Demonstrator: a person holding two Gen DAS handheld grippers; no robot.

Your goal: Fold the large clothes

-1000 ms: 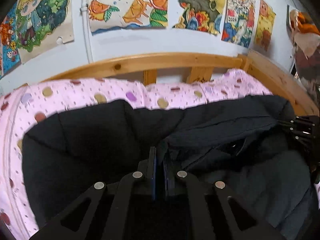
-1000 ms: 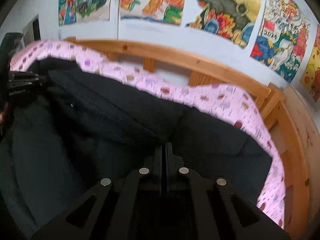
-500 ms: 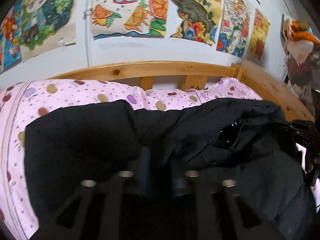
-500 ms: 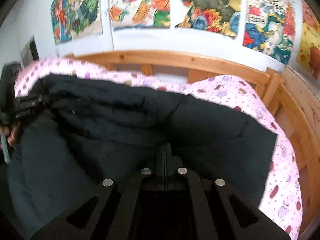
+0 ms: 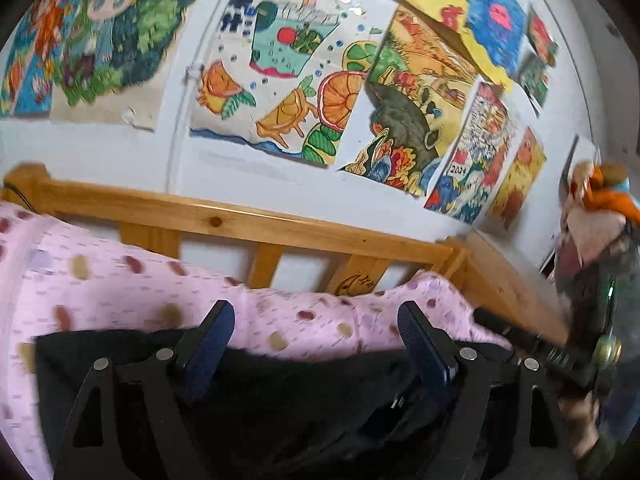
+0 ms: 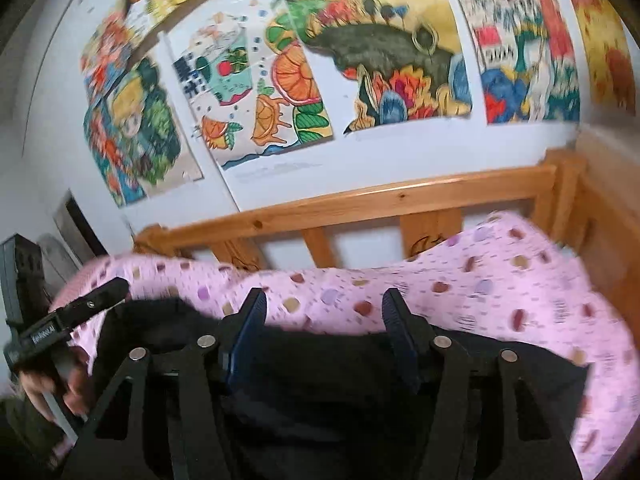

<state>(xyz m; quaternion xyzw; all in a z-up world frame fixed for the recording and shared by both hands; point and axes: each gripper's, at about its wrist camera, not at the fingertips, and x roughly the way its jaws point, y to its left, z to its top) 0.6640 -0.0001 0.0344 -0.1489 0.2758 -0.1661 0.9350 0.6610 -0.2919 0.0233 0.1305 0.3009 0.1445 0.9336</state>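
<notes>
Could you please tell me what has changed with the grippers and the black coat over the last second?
Both the left gripper and the right gripper were shut on the black coat; their jaws have just been opening, letting it go, with nothing between them now. Both views tipped up toward the wall. The coat still lies on the pink sheet.

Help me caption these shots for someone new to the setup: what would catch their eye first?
Bright children's paintings cover the white wall above the wooden bed rail. Below it a pink dotted sheet spreads over the bed, with a black garment lying on it. In front, the left tongs and right tongs stand open over the garment, holding nothing; their jaws have just been opening.
</notes>
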